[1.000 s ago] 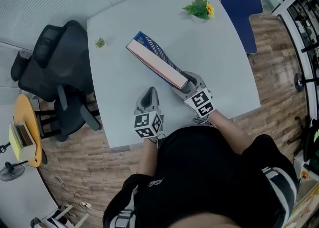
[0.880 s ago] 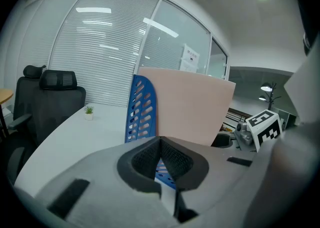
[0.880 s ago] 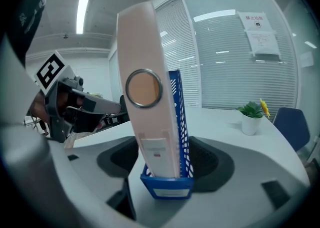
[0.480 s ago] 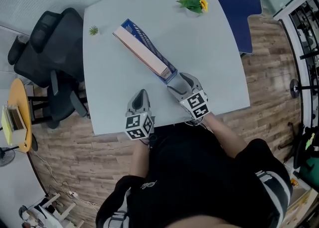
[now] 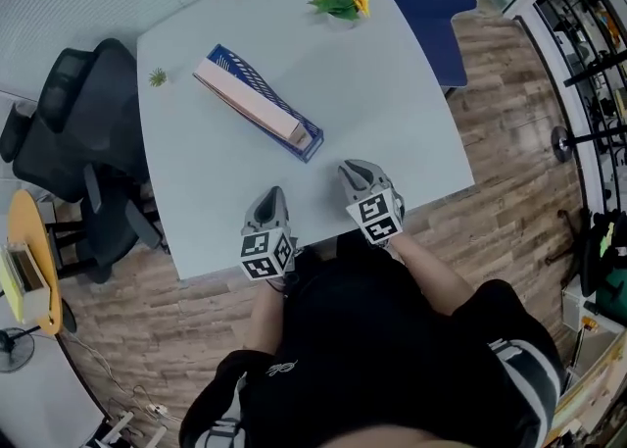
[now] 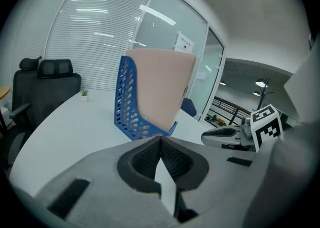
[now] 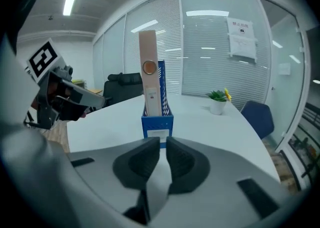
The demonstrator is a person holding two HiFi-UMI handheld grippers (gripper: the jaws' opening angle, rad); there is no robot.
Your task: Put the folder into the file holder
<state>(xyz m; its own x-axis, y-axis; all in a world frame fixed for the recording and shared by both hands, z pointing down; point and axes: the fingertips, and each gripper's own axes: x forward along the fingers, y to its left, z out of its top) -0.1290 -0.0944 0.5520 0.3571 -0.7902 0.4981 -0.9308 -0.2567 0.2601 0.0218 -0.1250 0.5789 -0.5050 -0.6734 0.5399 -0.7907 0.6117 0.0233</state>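
Note:
A pale pink folder [image 5: 245,98] stands inside the blue file holder [image 5: 306,139], which sits diagonally on the white table [image 5: 392,93]. Both grippers hover near the table's front edge, apart from the holder. My left gripper [image 5: 272,195] is shut, its pads touching with nothing between them. My right gripper [image 5: 355,171] is closing, with only a narrow gap left and nothing in it. In the right gripper view the holder's short end [image 7: 157,122] faces me and the folder [image 7: 149,72] rises from it. In the left gripper view the folder [image 6: 160,87] shows side-on in the holder [image 6: 127,107].
A potted plant with a yellow flower [image 5: 338,0] stands at the table's far edge, and a tiny green plant [image 5: 157,76] at the far left. A black office chair [image 5: 69,142] is at the left and a blue chair [image 5: 431,5] at the far right.
My right gripper has drawn back from the holder's near end toward the table's front edge, and its jaws have narrowed. The left gripper has stayed shut near the edge.

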